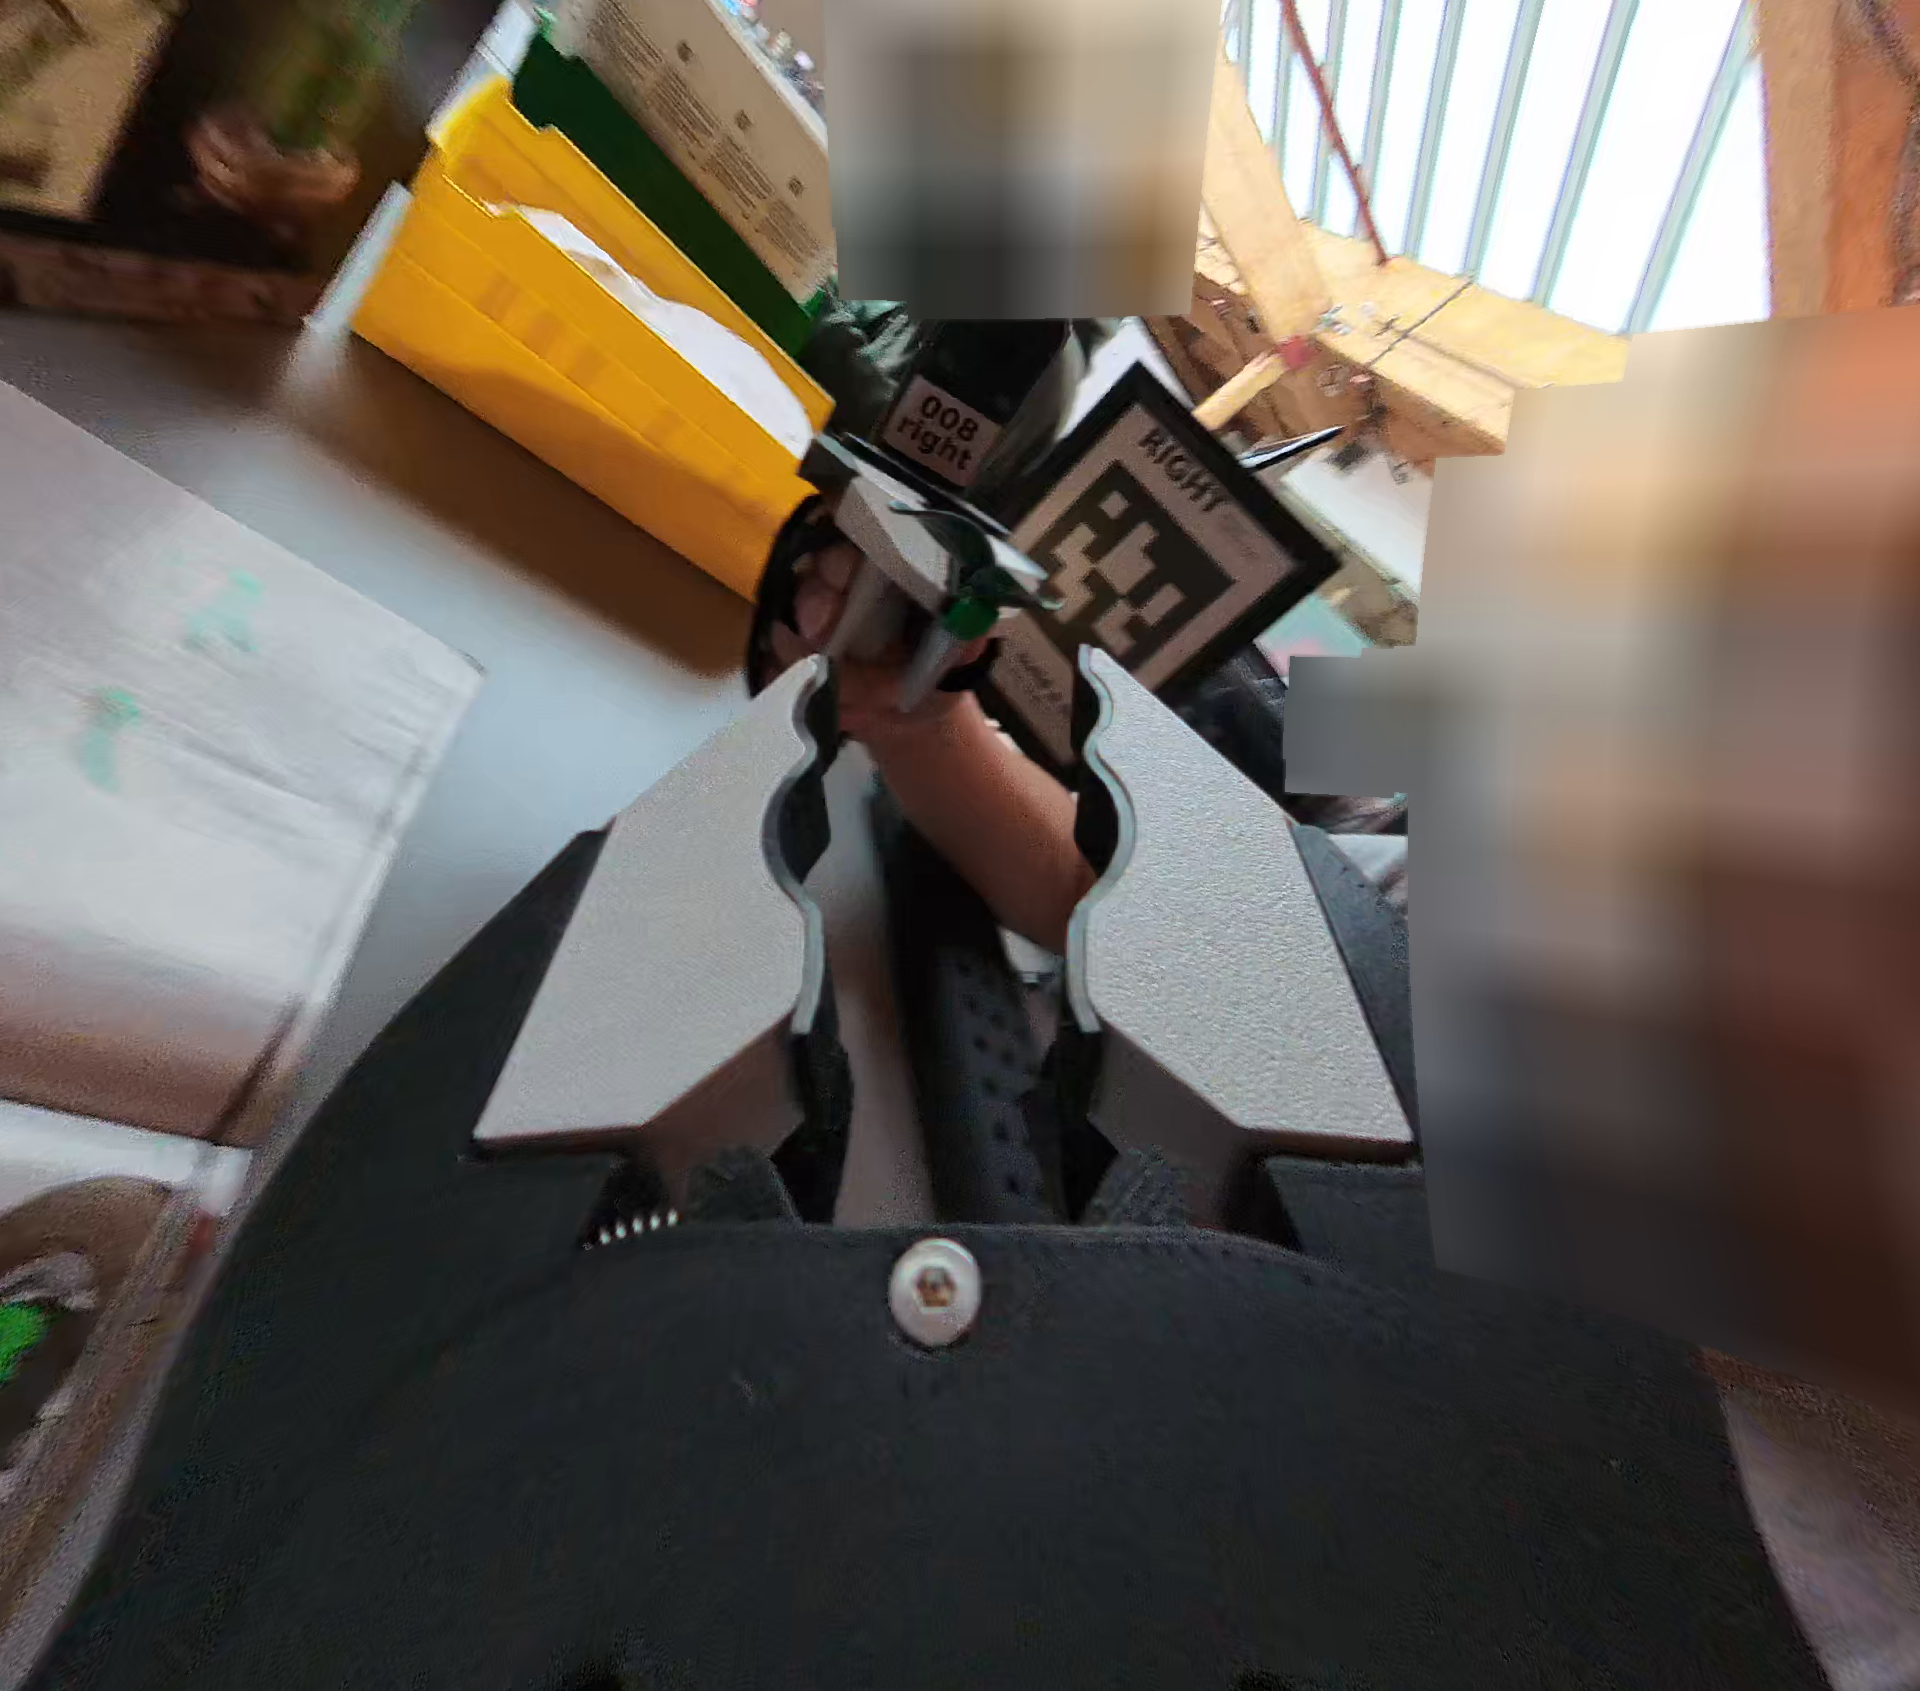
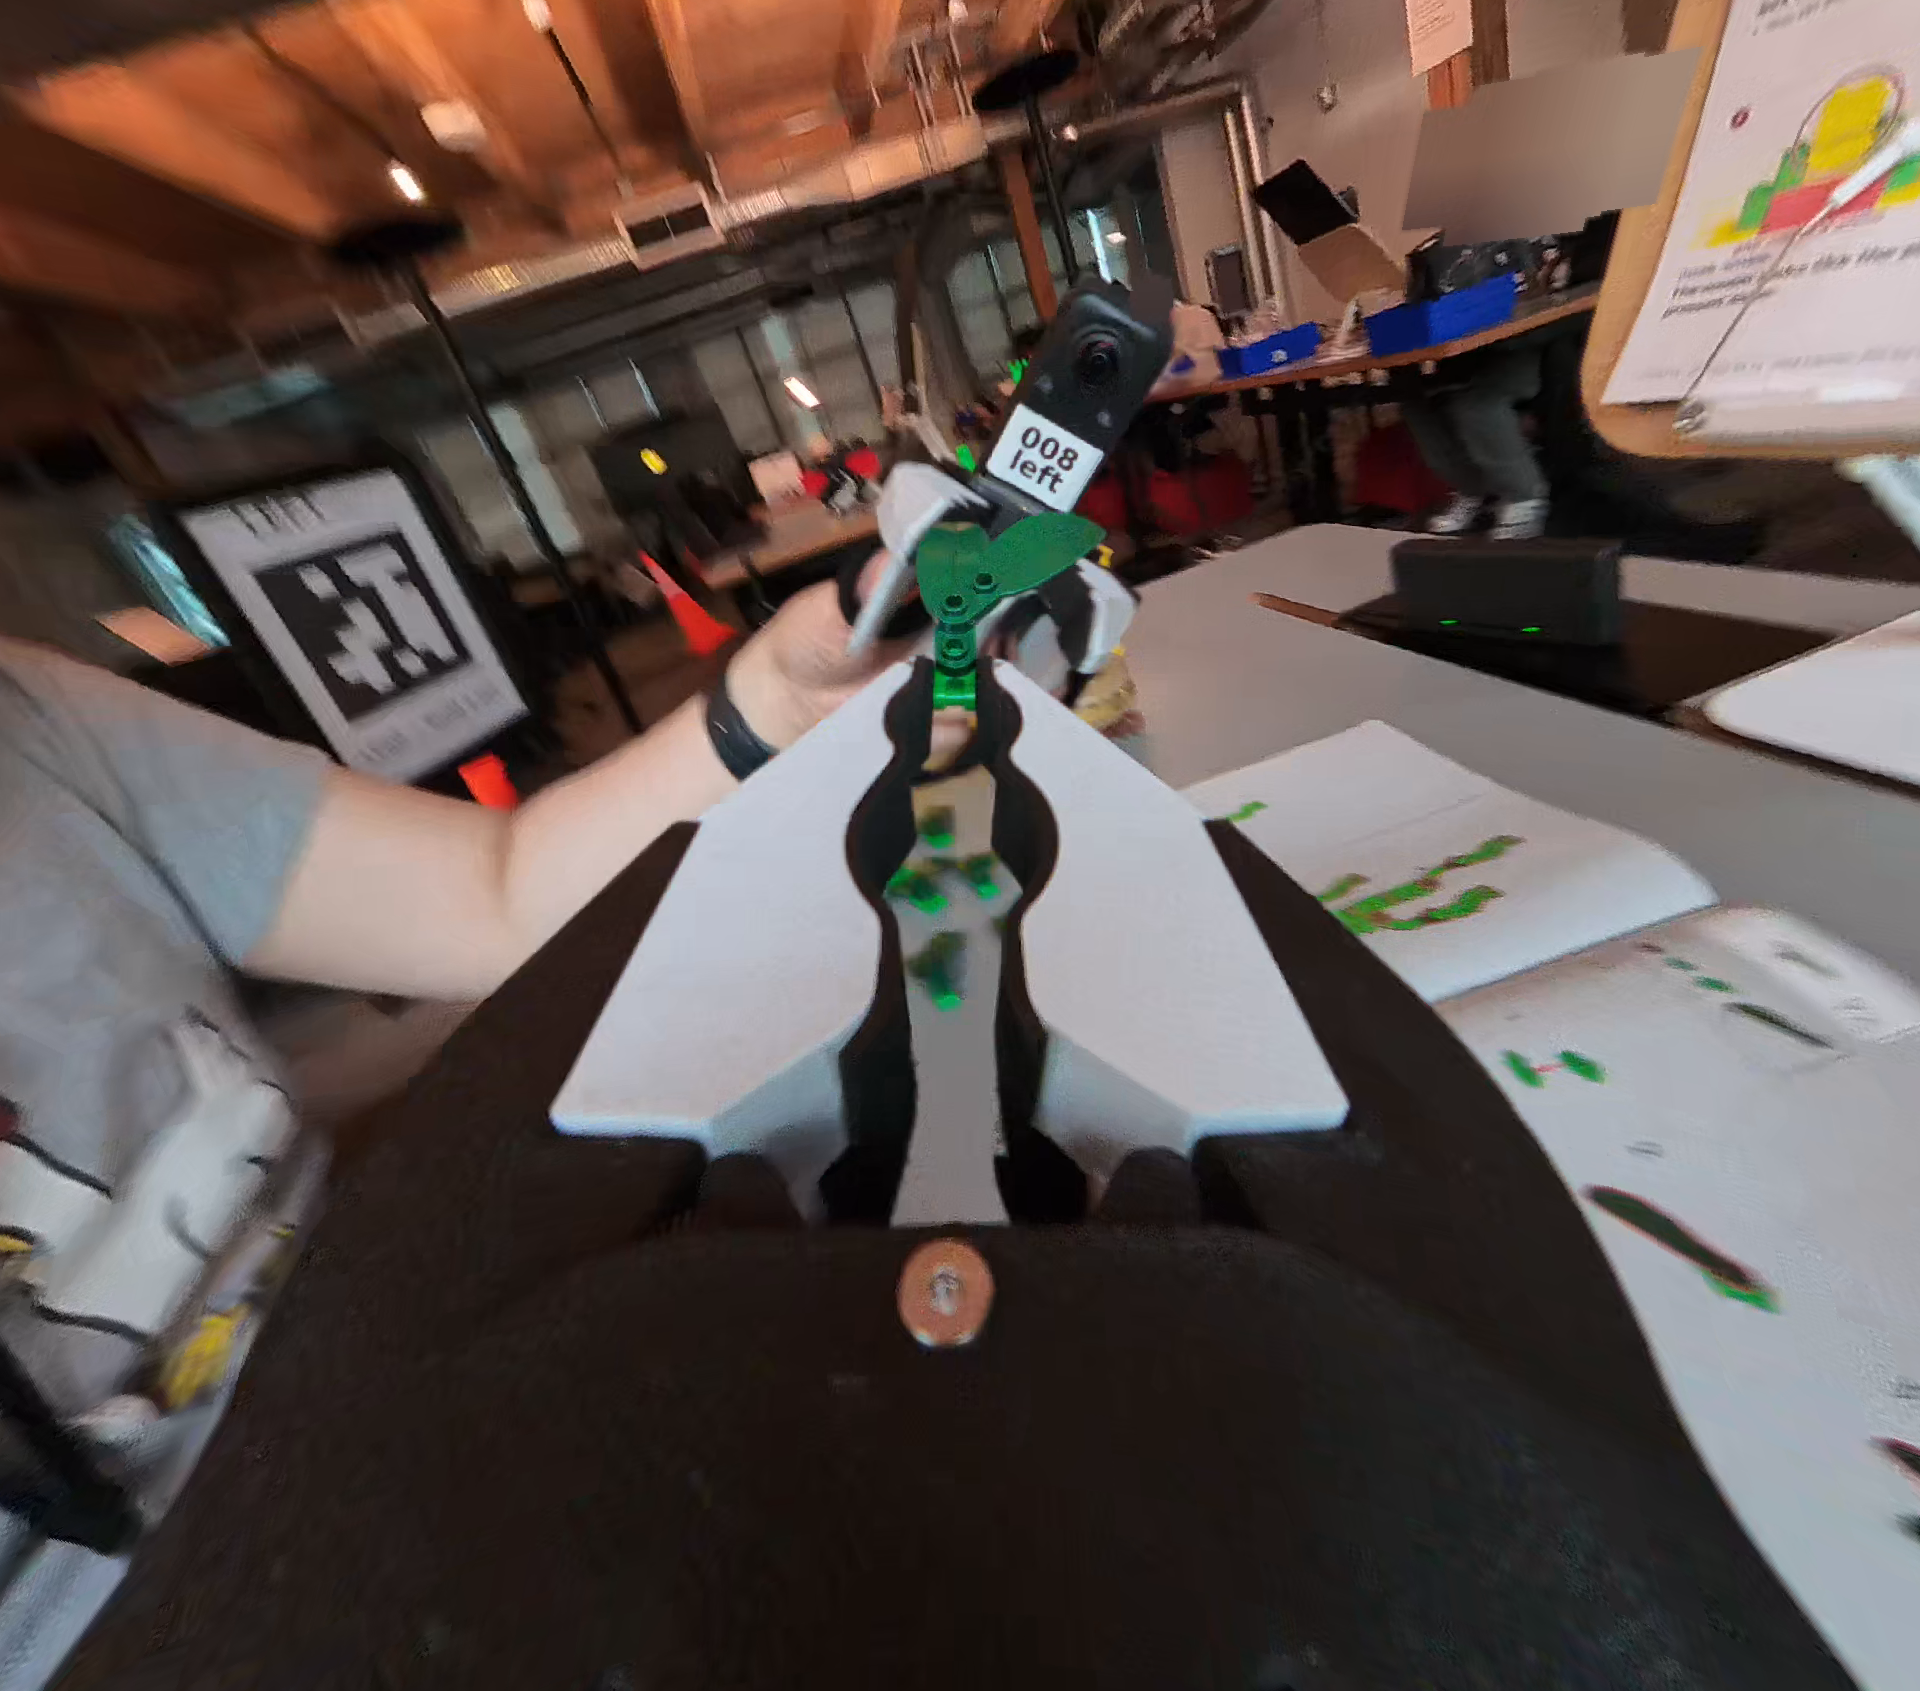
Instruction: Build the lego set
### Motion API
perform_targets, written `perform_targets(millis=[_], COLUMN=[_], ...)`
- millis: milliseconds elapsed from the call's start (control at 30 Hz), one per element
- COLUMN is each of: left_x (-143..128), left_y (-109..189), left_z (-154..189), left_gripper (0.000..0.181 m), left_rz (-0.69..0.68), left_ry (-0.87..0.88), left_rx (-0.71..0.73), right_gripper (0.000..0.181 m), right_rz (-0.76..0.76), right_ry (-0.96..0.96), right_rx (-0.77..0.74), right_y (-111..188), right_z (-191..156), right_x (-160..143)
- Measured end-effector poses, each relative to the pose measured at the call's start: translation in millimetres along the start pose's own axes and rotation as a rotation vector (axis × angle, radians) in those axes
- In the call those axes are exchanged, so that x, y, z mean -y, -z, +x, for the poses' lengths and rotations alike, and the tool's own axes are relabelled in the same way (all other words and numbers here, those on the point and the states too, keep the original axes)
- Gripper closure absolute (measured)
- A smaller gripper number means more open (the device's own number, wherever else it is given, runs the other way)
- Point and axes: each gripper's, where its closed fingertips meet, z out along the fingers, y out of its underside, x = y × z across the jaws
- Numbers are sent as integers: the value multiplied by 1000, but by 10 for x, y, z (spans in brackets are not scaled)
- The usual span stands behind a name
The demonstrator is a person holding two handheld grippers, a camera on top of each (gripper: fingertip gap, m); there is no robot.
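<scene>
My right gripper (image 2: 954,691) is shut on the bright green stem of a small lego plant (image 2: 951,654). Two dark green leaves (image 2: 1023,550) fan out at its top. The plant is held up in the air. My left gripper (image 1: 956,680) is open and empty, and it faces the right gripper from close by. In the left wrist view the green plant piece (image 1: 971,618) shows at the right gripper's tips, just beyond my left fingertips. In the right wrist view one left finger (image 2: 899,545) shows just behind the leaves.
Loose green lego pieces (image 2: 935,888) lie on the grey table below. An open instruction booklet (image 2: 1455,872) lies to the right and a clipboard with a picture sheet (image 2: 1787,135) stands at the upper right. A yellow bin (image 1: 582,363) and white paper (image 1: 208,706) are on the left. A black box (image 2: 1507,592) sits farther back. My right fingertips sit around 4 cm from my left ones.
</scene>
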Motion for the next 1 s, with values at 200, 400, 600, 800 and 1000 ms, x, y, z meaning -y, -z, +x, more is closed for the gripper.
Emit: perform_targets(millis=[200, 400, 600, 800, 1000], left_x=[22, -123, -119, -95, -79], left_y=[-215, -375, -366, -348, -339], left_z=[132, 53, 59, 13, -71], left_gripper=[149, 166, 167, 170, 176], left_rz=[75, 18, 25, 41, 52], left_ry=[-325, -332, -310, -292, -315], left_rx=[7, 41, 20, 38, 105], right_gripper=[176, 177, 176, 176, 176], right_rz=[52, 58, 53, 31, 9], right_ry=[-193, -200, -207, -184, -166], right_rx=[85, 93, 99, 65, 8], right_y=[-2, -29, -23, -26, -22], right_z=[8, -10, -14, 28, 119], right_x=[2, -6, -7, -40, -85])
